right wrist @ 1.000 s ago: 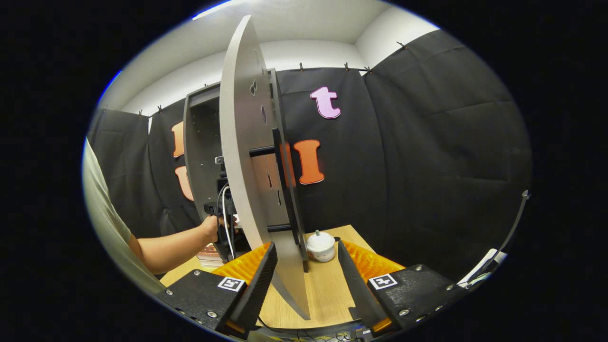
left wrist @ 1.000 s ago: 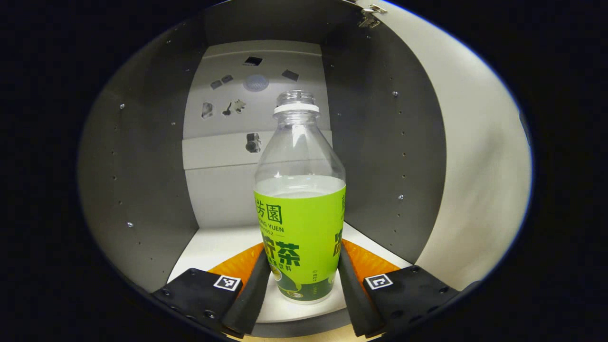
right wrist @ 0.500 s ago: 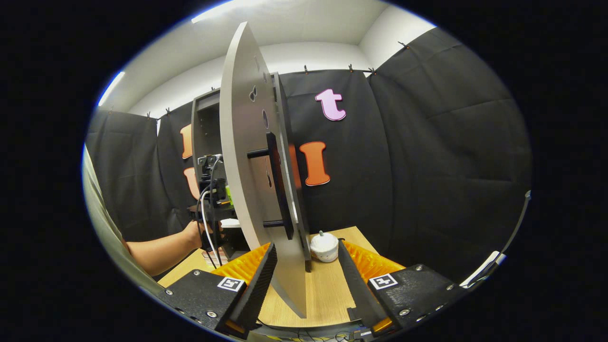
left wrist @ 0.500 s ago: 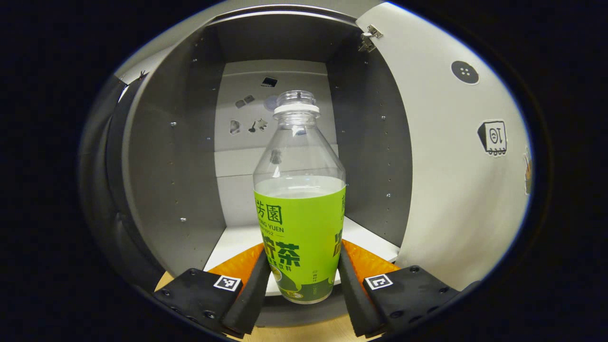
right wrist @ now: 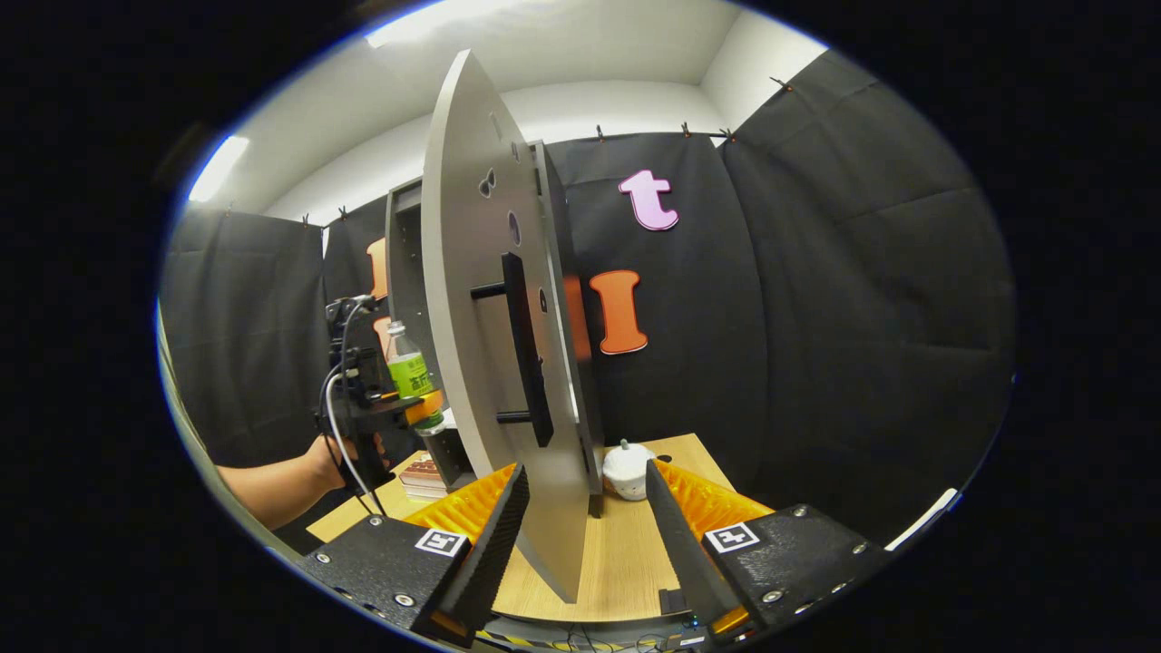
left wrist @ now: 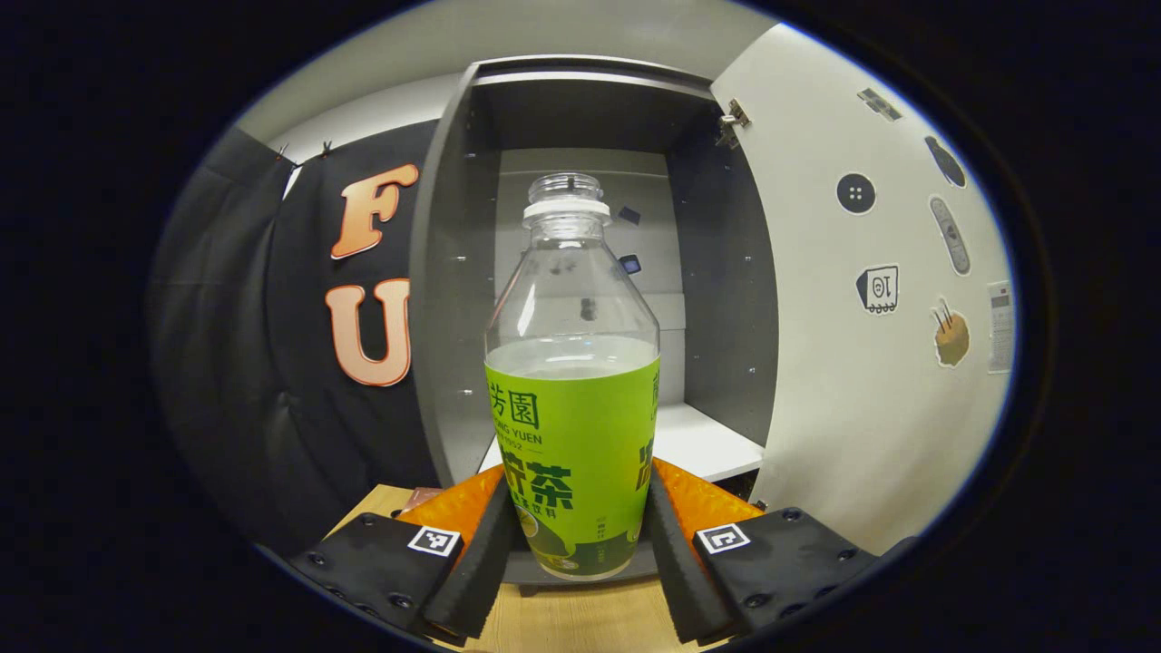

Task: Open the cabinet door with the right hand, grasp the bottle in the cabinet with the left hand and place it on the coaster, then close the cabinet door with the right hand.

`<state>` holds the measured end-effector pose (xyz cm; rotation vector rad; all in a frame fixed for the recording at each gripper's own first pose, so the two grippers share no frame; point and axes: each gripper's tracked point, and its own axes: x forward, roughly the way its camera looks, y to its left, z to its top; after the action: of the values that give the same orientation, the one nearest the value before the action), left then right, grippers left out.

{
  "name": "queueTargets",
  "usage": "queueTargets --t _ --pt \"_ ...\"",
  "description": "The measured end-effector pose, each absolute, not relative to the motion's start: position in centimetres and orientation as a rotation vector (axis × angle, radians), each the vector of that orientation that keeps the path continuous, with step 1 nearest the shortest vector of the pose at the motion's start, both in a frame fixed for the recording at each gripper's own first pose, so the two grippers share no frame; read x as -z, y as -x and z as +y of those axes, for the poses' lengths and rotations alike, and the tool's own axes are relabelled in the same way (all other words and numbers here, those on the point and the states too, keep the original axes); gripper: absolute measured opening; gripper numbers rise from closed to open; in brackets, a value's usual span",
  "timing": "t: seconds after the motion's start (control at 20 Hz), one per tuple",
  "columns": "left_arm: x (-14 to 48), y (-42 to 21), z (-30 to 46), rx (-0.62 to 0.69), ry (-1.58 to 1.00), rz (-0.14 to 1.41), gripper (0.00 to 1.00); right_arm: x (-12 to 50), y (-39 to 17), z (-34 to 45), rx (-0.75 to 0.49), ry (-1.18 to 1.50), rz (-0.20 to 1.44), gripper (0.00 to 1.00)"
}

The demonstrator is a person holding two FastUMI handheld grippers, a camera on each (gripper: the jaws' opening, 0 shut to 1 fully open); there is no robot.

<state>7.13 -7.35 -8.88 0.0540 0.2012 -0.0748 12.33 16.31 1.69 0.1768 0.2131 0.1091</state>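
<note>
Here your left gripper (left wrist: 574,535) clamps the bottle (left wrist: 571,426) upright, its base hidden, cabinet (left wrist: 599,118) at 12 o'clock; your right gripper (right wrist: 580,526) stands open astride the door (right wrist: 476,363) above the wooden table (right wrist: 626,562)

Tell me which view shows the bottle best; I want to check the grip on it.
The left gripper view: the bottle stands upright and close, with the left gripper closed on its lower label. In the right gripper view the bottle is small and far off, beside the open cabinet door, so the grip is unclear.
</note>
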Motion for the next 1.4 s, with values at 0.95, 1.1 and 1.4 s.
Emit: queueTargets --t 0.95,1.1,1.4 --pt "14.0 4.3 5.2 0.022 -0.039 0.198 0.8 -0.6 -8.8 18.9 0.023 -0.044 0.142 0.88" --pt "15.3 5.4 6.6 0.007 -0.017 0.209 0.8 -1.0 -8.4 21.0 -0.015 0.002 0.111 0.88" --pt "19.2 7.0 9.0 -0.02 -0.011 0.232 0.8 -0.4 -10.8 25.3 -0.076 0.02 0.123 0.88"
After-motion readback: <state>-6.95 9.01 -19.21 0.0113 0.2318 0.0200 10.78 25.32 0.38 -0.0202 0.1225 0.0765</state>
